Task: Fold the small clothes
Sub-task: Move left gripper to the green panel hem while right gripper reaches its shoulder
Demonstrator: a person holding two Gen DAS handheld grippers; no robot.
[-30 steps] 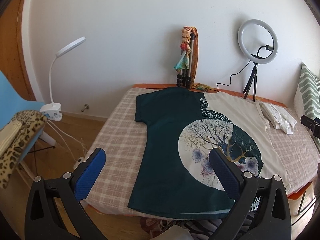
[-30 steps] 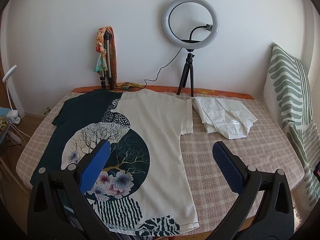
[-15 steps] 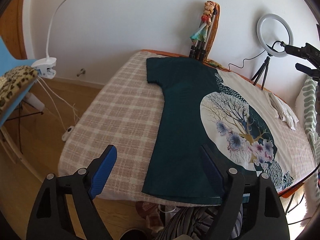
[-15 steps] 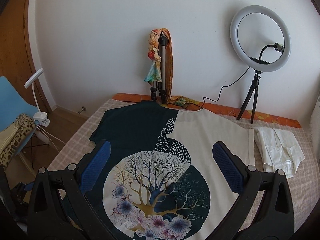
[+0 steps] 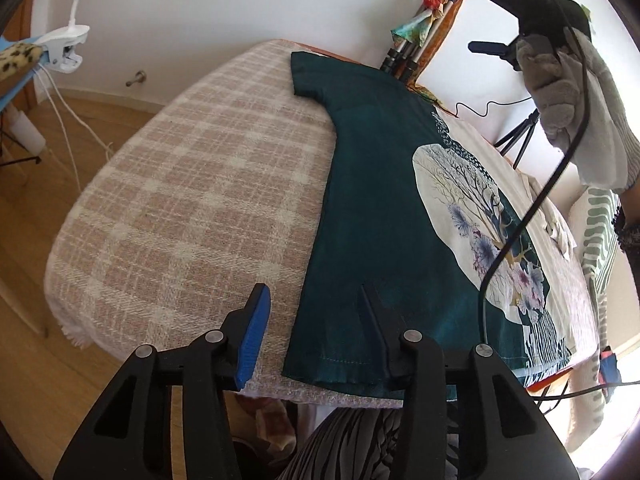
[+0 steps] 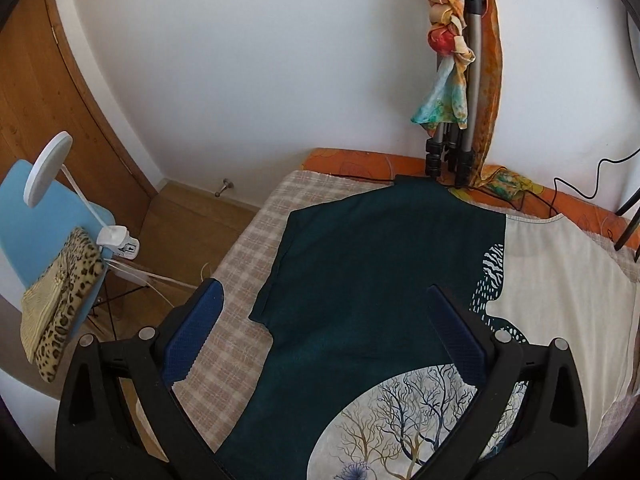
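A dark green and cream T-shirt [image 5: 384,208] is lying flat, printed side up, across a bed covered by a pink and white plaid blanket [image 5: 192,208] of coarse woven cloth. In the left wrist view the shirt is filling the centre and right of the frame, its stitched hem running along the blanket's near edge at lower centre. The left tool [image 5: 310,312] is sitting wide open at the bottom of that frame, one ribbed blue pad [image 5: 252,336] over bare blanket just left of the shirt's side seam, the other finger over the dark fabric near the hem corner; whether either is touching cannot be told. The shirt's round print of bare branching trees and pale flowers is showing at centre right.

In the right wrist view the right tool [image 6: 320,312] is also gaping open at the bottom of the frame, straddling the dark short sleeve and shoulder area. A folded metal tripod [image 6: 456,128], draped with a silky orange and teal scarf [image 6: 448,92], is leaning against the white wall at upper right. A clip-on white lamp [image 6: 48,168] is gripping a blue chair [image 6: 24,216] at left.
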